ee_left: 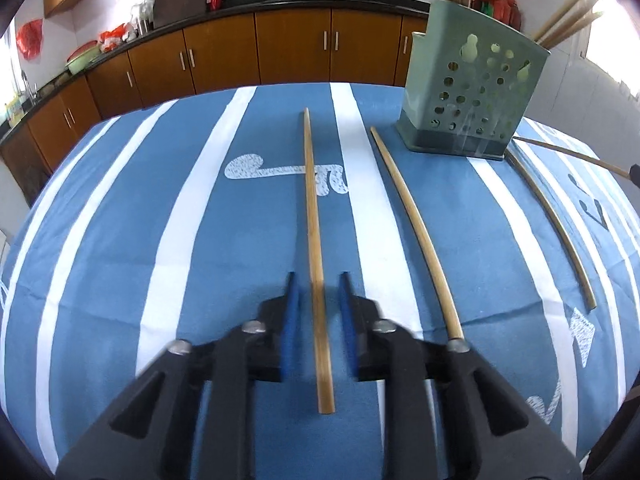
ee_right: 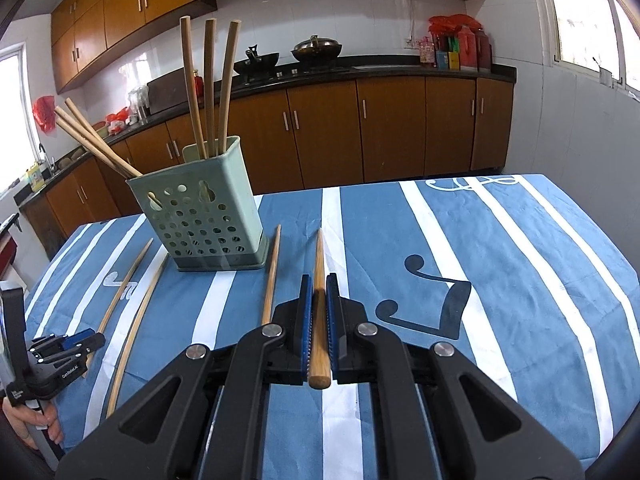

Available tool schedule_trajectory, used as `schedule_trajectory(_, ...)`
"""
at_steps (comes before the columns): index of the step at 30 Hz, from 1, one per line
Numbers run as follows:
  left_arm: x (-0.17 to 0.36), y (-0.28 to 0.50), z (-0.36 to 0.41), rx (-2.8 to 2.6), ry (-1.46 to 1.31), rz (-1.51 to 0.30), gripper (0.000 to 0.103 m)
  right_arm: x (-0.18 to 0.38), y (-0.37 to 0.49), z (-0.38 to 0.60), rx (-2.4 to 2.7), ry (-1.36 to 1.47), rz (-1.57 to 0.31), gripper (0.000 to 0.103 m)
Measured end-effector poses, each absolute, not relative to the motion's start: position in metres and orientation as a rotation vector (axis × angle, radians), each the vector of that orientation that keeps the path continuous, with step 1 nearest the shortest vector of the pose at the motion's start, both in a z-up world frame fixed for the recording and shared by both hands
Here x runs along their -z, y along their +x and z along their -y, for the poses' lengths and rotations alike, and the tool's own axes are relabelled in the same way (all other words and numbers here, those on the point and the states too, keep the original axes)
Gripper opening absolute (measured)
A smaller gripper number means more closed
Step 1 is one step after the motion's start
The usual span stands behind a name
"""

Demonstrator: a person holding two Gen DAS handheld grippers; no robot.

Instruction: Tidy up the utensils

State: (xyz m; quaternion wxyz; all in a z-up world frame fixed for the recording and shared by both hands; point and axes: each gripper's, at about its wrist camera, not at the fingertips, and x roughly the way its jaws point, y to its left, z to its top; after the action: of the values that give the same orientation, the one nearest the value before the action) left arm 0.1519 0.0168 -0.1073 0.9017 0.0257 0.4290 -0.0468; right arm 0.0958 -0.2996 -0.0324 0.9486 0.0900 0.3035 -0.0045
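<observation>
- The right hand-held gripper (ee_right: 319,292) was clenched on a wooden chopstick (ee_right: 319,264), blue pads pressing both sides near its thick end, the thin tip pointing ahead over the worktop (ee_right: 520,280).
- That chopstick appeared lifted clear of the striped cloth, so the step in hand was judged to be carrying it to the green holder (ee_right: 204,220).
- The left hand-held gripper (ee_left: 318,292) straddled another chopstick (ee_left: 314,240) lying flat on the cloth; its pads stood visibly apart from the wood, released rather than gripping.
- Two more loose chopsticks lay to the right of that one, one (ee_left: 416,232) near the holder's base, one (ee_left: 556,232) further out.
- The holder stood upright towards the far edge, several chopsticks already standing in it.
- Next move, as a judgement: swing the right chopstick above the holder's open top, tip it down and let go; the left pads needed to close first.
</observation>
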Motion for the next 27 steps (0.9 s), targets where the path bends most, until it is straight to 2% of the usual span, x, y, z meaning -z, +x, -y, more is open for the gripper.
schedule_trajectory(6, 0.095, 0.149, -0.023, 0.105, 0.016, -0.868, 0.008, 0.028, 0.095, 0.301, 0.006, 0.179, -0.601, 0.008)
schedule_trajectory(19, -0.019, 0.124, -0.034, 0.118, -0.089, -0.557, 0.008, -0.005, 0.087, 0.306, -0.001, 0.199, -0.485, 0.008)
schedule_trajectory(27, -0.036, 0.124, -0.034, 0.107, -0.107, -0.511, 0.008, -0.008, 0.086, 0.307, -0.001, 0.204, -0.472, 0.008)
